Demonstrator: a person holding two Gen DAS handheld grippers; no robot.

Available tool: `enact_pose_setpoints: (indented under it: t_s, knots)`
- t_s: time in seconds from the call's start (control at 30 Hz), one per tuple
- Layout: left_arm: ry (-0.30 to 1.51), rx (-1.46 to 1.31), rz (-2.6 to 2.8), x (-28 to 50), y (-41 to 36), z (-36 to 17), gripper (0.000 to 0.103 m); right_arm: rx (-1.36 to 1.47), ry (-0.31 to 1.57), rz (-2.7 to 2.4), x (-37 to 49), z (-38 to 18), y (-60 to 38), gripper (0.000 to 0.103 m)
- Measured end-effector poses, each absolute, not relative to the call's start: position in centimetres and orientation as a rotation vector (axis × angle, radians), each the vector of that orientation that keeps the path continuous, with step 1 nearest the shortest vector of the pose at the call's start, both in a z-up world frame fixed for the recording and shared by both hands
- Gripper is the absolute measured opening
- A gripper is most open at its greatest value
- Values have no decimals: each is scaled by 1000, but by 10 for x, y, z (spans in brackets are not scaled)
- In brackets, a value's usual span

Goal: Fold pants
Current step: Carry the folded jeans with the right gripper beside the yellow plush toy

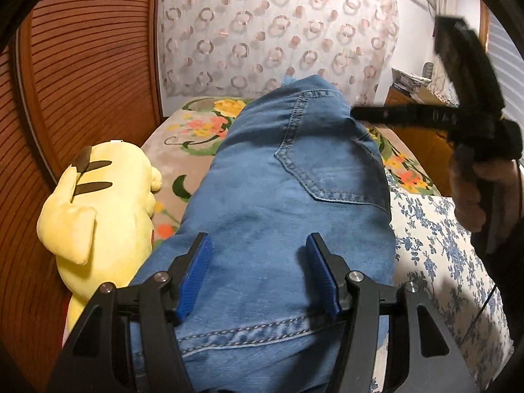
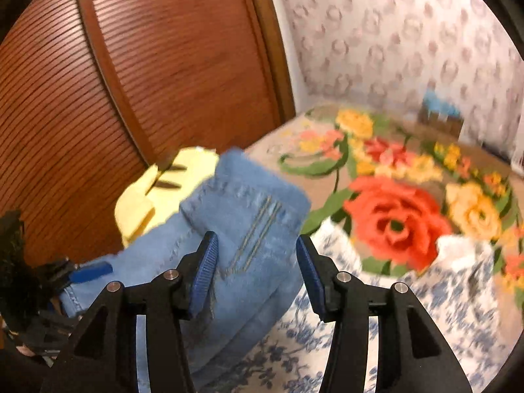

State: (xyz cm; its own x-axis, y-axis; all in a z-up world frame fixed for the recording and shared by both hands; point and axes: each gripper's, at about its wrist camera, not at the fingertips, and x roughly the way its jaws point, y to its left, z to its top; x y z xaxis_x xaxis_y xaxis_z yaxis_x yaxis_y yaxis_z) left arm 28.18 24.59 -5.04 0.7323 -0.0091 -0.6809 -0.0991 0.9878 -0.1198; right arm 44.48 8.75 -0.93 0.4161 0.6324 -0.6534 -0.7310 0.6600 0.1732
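We see a bed under a floral blanket (image 2: 393, 216) and a blue-flowered sheet (image 1: 435, 249), the folded blue jeans (image 1: 278, 196) lying along its left side. Left of them, touching, rests a yellow plush toy (image 1: 98, 213). Our left gripper (image 1: 258, 278) stands apart over the denim; our right gripper (image 2: 257, 271) stands apart too, clamping nothing.

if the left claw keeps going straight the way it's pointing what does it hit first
Most likely the jeans: the left claw stands open right over the blue denim, which fills the line ahead of it. How close the pads are to the cloth is unclear from this view.
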Motion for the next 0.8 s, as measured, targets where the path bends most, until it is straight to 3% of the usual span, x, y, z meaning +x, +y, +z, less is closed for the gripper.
enact_pose_setpoints:
  t_s: [0.2, 0.4, 0.8]
  knots:
    - [753, -153, 57, 281, 244, -53, 59, -221, 636, 880, 438, -3, 112, 40]
    - [736, -146, 48, 271, 237, -44, 59, -228, 747, 766, 467, -49, 105, 40]
    - [649, -80, -2, 224, 185, 1, 59, -151, 639, 720, 355, 5, 10, 40]
